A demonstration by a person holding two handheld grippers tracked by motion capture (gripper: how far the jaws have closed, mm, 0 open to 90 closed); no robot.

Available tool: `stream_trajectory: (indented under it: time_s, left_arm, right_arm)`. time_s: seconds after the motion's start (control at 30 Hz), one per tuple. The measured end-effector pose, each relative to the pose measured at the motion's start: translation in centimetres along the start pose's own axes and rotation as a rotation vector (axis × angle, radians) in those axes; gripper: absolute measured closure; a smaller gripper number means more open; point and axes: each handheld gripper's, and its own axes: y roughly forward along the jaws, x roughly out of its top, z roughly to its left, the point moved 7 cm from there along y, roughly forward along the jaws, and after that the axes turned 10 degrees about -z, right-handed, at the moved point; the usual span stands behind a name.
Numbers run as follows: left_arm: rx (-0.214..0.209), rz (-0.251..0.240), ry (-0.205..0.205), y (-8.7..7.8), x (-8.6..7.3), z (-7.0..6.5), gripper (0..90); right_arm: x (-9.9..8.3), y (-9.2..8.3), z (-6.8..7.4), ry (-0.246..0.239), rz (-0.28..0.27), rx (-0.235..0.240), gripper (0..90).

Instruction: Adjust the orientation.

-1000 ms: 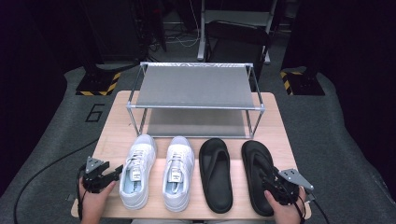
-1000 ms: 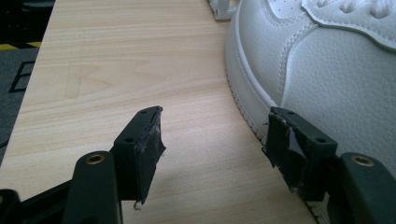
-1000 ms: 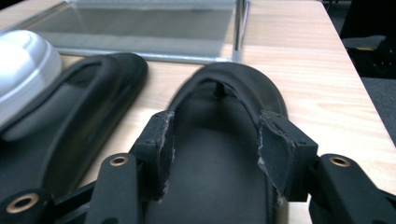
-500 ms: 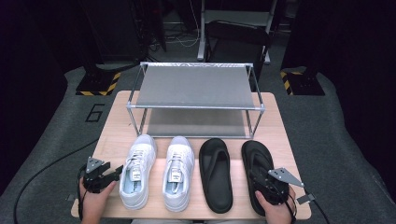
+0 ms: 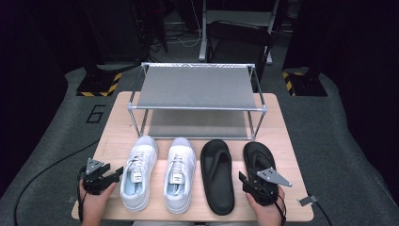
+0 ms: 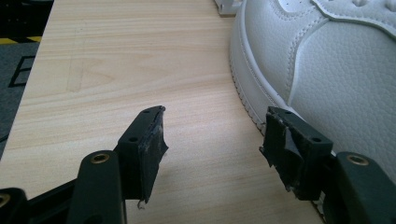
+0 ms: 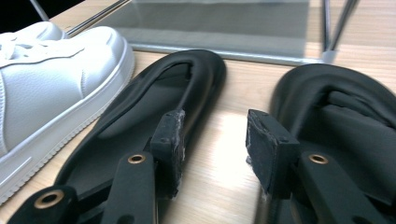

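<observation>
Two white sneakers [image 5: 138, 172] [image 5: 180, 172] and two black flip-flops [image 5: 217, 174] [image 5: 256, 157] lie side by side on the wooden table [image 5: 117, 117]. My left gripper [image 5: 114, 173] stands open just left of the left sneaker [image 6: 336, 60], with bare wood between its jaws [image 6: 212, 140]. My right gripper [image 5: 244, 181] hovers low over the heel of the right flip-flop [image 7: 345, 121]. Its jaws [image 7: 212, 140] have just been closing and straddle the strip of wood between the two flip-flops. They press on nothing. The left flip-flop [image 7: 140, 121] lies under its left jaw.
A metal shoe rack [image 5: 197, 87] with two grey shelves stands at the back of the table, right behind the shoes' toes. Both shelves are bare. Dark floor with cables and yellow-black tape surrounds the table.
My right gripper has moved left from the table's right edge onto the heel of the right flip-flop, and its jaws stand narrower. The left gripper and all shoes have stayed in place.
</observation>
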Motion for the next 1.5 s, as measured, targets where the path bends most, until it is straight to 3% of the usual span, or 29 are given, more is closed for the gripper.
stream_trajectory:
  time_s: [0.17,0.43,0.67,1.07,1.3,1.43,1.5]
  left_arm:
    - [0.004,-0.014,-0.004,0.0,0.1,0.0,38.0]
    - [-0.001,0.0,-0.002,0.0,0.0,0.0,37.9]
    - [0.0,-0.001,-0.001,0.0,0.0,0.0,37.9]
    - [0.002,0.003,0.0,0.0,0.0,0.0,37.9]
    - [0.004,0.0,0.002,0.0,0.0,0.0,37.9]
    - [0.003,0.003,0.001,0.0,0.0,0.0,37.9]
    - [0.004,0.0,-0.001,0.0,0.0,0.0,37.9]
  right_arm:
    - [-0.2,0.6,0.6,0.002,0.013,0.014,57.3]
    - [-1.0,1.3,0.9,0.048,0.04,0.02,57.6]
    - [-1.7,2.1,1.4,0.045,0.066,0.033,57.6]
    - [-2.8,3.7,2.4,0.047,0.131,0.059,70.6]
    - [-2.7,4.2,2.3,0.059,0.117,0.067,73.3]
    - [-2.6,4.3,2.3,0.063,0.112,0.067,71.9]
    - [-2.9,4.3,2.4,0.058,0.129,0.057,64.5]
